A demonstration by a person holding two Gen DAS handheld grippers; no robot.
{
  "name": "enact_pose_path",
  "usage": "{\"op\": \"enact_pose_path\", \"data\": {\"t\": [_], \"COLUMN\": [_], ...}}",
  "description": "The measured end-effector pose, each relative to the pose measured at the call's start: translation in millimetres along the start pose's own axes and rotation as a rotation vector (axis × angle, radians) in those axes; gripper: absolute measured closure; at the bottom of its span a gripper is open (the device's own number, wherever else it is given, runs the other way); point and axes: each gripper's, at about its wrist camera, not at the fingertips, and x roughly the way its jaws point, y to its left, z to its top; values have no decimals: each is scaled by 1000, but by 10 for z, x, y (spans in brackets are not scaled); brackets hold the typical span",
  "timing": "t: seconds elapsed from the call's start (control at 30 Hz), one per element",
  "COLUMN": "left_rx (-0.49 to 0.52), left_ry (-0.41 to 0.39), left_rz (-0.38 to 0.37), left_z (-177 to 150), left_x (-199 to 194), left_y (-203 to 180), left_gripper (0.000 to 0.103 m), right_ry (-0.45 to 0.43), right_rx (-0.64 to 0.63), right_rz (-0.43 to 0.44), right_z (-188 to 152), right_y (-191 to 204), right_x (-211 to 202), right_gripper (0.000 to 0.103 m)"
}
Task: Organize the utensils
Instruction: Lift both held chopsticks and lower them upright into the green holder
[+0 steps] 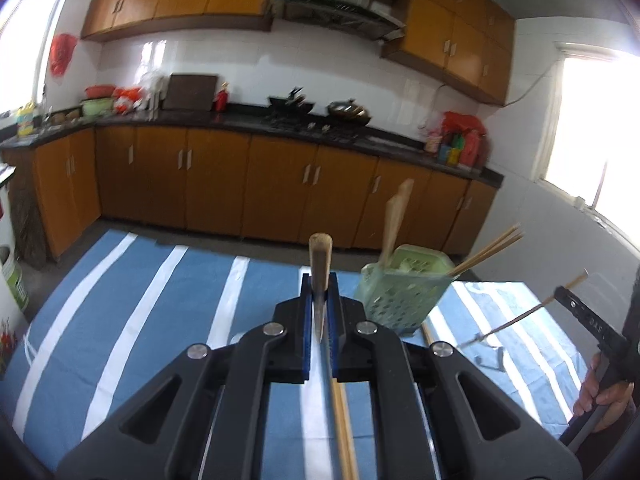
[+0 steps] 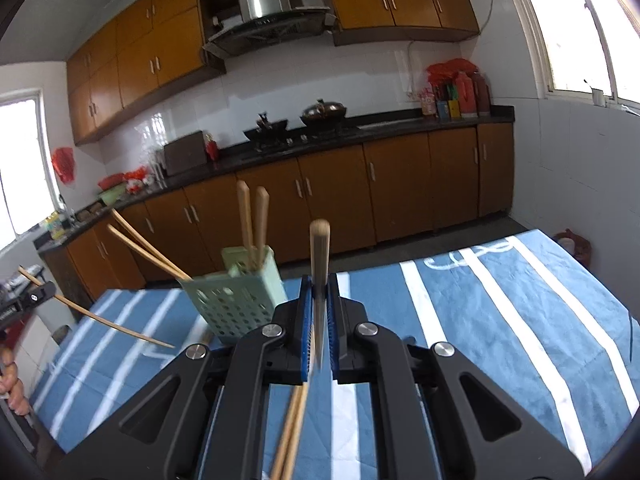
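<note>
A pale green perforated utensil holder stands on the blue striped cloth, with two wooden handles and a few chopsticks in it. My left gripper is shut on a wooden chopstick, left of the holder. My right gripper is shut on a wooden chopstick, right of the holder. Each gripper shows in the other's view at the edge, with its thin stick. More chopsticks lie on the cloth under the grippers.
The table is covered by the blue cloth with white stripes. Behind it runs a kitchen counter with woks, bottles and orange cabinets. A person's hand holds the right gripper's handle.
</note>
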Motion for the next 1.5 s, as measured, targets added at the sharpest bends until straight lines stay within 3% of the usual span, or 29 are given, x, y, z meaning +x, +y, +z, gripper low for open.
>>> {"op": "enact_pose_path", "data": {"t": [0.33,0.47,0.67,0.93,1.3,1.5], "left_rx": [60,82,114,41,-17,3], "left_ry": [-85,-113,-135,-191,-305,-294], "left_rz": [-153,-160,-111,-86,-68,-51], "left_z": [506,664,844,1012,1264,1065], "left_x": [-268,-206,99,432,454,693], "left_y": [-549,-748,-920,-877,-818,-868], "left_gripper": [95,95,95,95,95,95], "right_ry": [-152,-246,-345,-280,-273,-235], "right_rx": [26,23,3,10,-1,-8], "right_rz": [166,167,114,76,86,81], "right_z": [689,824,959,848,891,775], "right_y": [290,444,604,609,610,606], "right_x": [-377,-360,-82,460,519,658], "right_gripper": [95,95,95,95,95,95]}}
